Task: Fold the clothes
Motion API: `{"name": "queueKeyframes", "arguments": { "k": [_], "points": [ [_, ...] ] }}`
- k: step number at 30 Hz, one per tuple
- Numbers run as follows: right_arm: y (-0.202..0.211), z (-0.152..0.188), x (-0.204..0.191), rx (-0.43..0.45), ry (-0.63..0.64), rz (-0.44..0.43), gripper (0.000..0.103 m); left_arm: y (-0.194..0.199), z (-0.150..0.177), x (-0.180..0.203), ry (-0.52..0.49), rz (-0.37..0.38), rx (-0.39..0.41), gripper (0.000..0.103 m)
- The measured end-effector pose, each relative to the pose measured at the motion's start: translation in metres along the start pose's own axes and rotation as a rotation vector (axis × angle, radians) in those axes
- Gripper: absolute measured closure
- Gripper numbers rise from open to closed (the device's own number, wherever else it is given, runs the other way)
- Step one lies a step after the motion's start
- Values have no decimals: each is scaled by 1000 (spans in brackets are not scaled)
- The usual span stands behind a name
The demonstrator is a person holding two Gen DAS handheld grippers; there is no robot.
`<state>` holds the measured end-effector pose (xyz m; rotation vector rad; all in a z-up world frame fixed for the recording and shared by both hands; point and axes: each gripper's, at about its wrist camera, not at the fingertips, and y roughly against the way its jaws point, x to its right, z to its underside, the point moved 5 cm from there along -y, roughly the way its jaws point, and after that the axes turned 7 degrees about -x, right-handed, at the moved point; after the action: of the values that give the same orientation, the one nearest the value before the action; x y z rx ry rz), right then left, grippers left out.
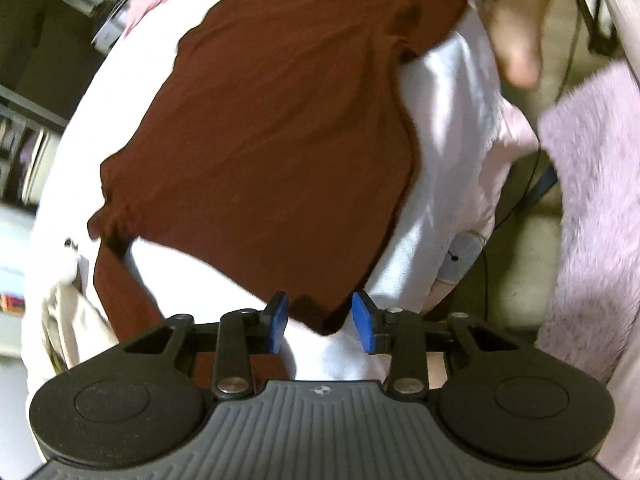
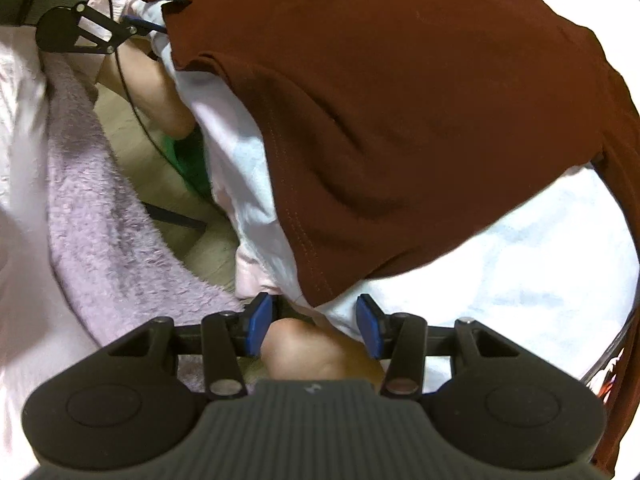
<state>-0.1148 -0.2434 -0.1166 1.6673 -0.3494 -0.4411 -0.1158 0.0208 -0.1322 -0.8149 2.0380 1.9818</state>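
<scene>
White sheet-covered surface [image 1: 440,128], pale and rumpled. Item: brown shirt [image 1: 272,132], spread across it, one corner overhanging the near edge. Left tongs [image 1: 320,322]: released, blue pads either side of a shirt corner. Right tongs [image 2: 316,326]: released, just below the stitched hem corner. Lilac fleecy blanket [image 2: 108,216] beside the surface.

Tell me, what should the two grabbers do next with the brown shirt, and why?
Probably close both on the shirt's near corners. The left gripper and the right gripper are both open, and a corner of the brown shirt sits right between each pair of blue pads. The shirt lies spread on the white cloth, so pinching both corners would likely let them lift that edge for a fold.
</scene>
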Motion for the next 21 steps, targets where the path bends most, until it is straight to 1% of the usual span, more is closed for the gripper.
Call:
{"name": "queueKeyframes", "arguments": {
  "k": [1, 2, 4, 5, 6, 9, 13, 16, 18, 21],
  "points": [
    [-2, -1, 0, 3, 1, 15, 54, -5, -1, 3, -11, -12, -6, 74],
    [-3, -3, 1, 10, -7, 26, 57, -8, -1, 4, -16, -12, -5, 78],
    [-2, -6, 4, 13, -21, 28, 62, -4, -1, -2, 20, -6, 3, 82],
    [-1, -6, 6, 14, -19, 36, 81, -2, 0, -5, 39, -3, 8, 89],
    [1, -6, 6, 14, -7, 47, 89, 0, 0, -9, 58, 0, 12, 94],
    [14, -3, 5, 12, 23, 54, 92, 6, 2, -19, 117, 9, 25, 98],
    [50, 5, 15, 4, 19, 60, 94, 19, 3, -37, 200, 24, 47, 99],
    [77, 10, 22, -16, 21, 73, 95, 38, 3, -53, 254, 56, 79, 100],
    [84, 11, 20, -40, 35, 78, 95, 48, 3, -58, 247, 77, 82, 100],
    [74, 10, 6, -96, 82, 71, 96, 57, 5, -57, 190, 111, 66, 100]
  ]
}}
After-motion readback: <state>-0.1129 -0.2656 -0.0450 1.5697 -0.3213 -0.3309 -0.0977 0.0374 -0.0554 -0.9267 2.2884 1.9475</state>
